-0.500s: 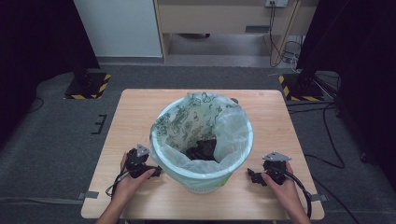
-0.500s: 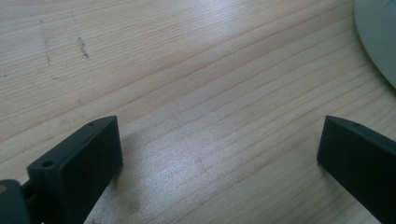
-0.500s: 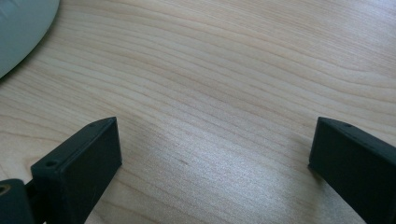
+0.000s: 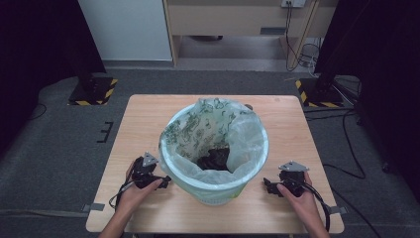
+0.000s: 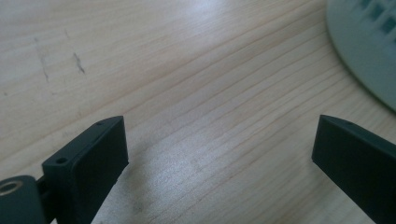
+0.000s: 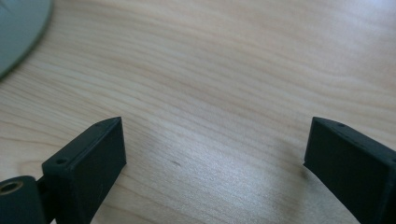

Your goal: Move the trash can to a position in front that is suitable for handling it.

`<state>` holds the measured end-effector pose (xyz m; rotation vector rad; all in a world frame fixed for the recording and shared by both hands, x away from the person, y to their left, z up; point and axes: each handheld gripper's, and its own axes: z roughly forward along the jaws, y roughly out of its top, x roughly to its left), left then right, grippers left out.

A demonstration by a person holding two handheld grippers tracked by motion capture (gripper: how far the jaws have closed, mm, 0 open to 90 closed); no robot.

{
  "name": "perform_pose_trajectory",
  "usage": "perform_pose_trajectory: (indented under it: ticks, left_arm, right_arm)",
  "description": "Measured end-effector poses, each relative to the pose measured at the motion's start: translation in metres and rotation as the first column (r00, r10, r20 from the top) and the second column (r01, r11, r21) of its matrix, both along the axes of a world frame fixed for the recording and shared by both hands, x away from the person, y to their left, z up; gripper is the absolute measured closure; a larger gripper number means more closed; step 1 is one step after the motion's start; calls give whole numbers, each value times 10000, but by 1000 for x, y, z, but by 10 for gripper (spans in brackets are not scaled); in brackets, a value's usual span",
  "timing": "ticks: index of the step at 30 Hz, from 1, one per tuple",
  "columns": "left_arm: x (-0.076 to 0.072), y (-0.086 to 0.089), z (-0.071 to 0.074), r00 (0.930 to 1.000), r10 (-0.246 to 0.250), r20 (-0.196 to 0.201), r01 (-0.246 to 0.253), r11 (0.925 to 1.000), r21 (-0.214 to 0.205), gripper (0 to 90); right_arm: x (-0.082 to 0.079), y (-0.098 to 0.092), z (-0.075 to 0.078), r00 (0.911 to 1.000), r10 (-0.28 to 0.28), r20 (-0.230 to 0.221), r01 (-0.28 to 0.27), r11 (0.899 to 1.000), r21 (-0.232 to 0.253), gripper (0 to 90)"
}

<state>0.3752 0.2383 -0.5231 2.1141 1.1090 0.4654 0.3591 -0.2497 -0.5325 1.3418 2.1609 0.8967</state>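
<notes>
Resting low on the wooden table (image 4: pixel 148 119), left gripper (image 4: pixel 166 179) and right gripper (image 4: pixel 267 185), jaws apart and empty, beside the lined bin (image 4: pixel 214 148) at frame centre.

Table (image 4: pixel 148 124): light wood grain, smooth, slight sheen. Bin (image 4: pixel 218 191): pale green plastic, matt. Liner (image 4: pixel 198 129): thin translucent plastic film, printed, crinkled. Gripper jaws: black matt plastic. Floor (image 4: pixel 59 144): grey, carpet-like.
</notes>
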Motion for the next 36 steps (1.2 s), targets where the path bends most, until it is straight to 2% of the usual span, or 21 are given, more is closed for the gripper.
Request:
perform_pose_trajectory:
  ticks: [3, 6, 9, 11, 13, 15, 17, 20, 23, 27, 30, 32, 36]
  left_arm:
    - [-6, -1, 13, 9990, -248, 367, 261, 9990, -359, 29]
    - [-12, -6, 24, 9955, -652, 681, 693, 9958, -605, 29]
    - [-17, -14, 31, 9909, -968, 935, 1052, 9905, -889, 28]
    - [-20, -19, 34, 9876, -1142, 1081, 1243, 9880, -918, 26]
    - [-22, -22, 37, 9849, -1263, 1185, 1374, 9864, -905, 25]
    - [-22, -24, 38, 9845, -1257, 1222, 1371, 9865, -895, 22]
    - [-23, -25, 38, 9872, -1187, 1063, 1291, 9869, -970, 24]
    - [-24, -26, 38, 9870, -1197, 1077, 1307, 9862, -1020, 25]
    - [-23, -25, 39, 9883, -1055, 1101, 1192, 9848, -1262, 28]
    - [-23, -25, 39, 9889, -971, 1128, 1111, 9859, -1255, 26]
    - [-22, -27, 39, 9879, -927, 1244, 1079, 9867, -1218, 26]
    - [-22, -27, 39, 9888, -781, 1273, 939, 9879, -1235, 30]
    - [-22, -29, 39, 9909, -606, 1200, 763, 9885, -1306, 35]
  right_arm:
    - [-4, 0, 9, 9988, 416, 249, -431, 9971, 633, 49]
    - [-8, 6, 20, 9950, 806, 593, -856, 9924, 879, 50]
    - [-14, 14, 30, 9862, 1299, 1027, -1413, 9835, 1133, 49]
    - [-18, 19, 34, 9799, 1577, 1225, -1736, 9758, 1331, 49]
    - [-21, 24, 38, 9710, 1887, 1470, -2065, 9714, 1171, 49]
    - [-23, 27, 40, 9650, 2028, 1664, -2250, 9659, 1277, 49]
    - [-24, 30, 42, 9625, 2110, 1705, -2350, 9625, 1356, 51]
    - [-26, 34, 43, 9588, 2234, 1752, -2486, 9587, 1382, 51]
    - [-27, 38, 45, 9544, 2347, 1847, -2618, 9551, 1389, 47]
    - [-29, 45, 46, 9518, 2216, 2118, -2545, 9565, 1425, 43]
    - [-31, 50, 48, 9478, 2333, 2172, -2676, 9526, 1445, 43]
    - [-32, 52, 48, 9474, 2338, 2188, -2653, 9556, 1279, 42]
    - [-31, 53, 47, 9483, 2227, 2262, -2559, 9580, 1295, 42]
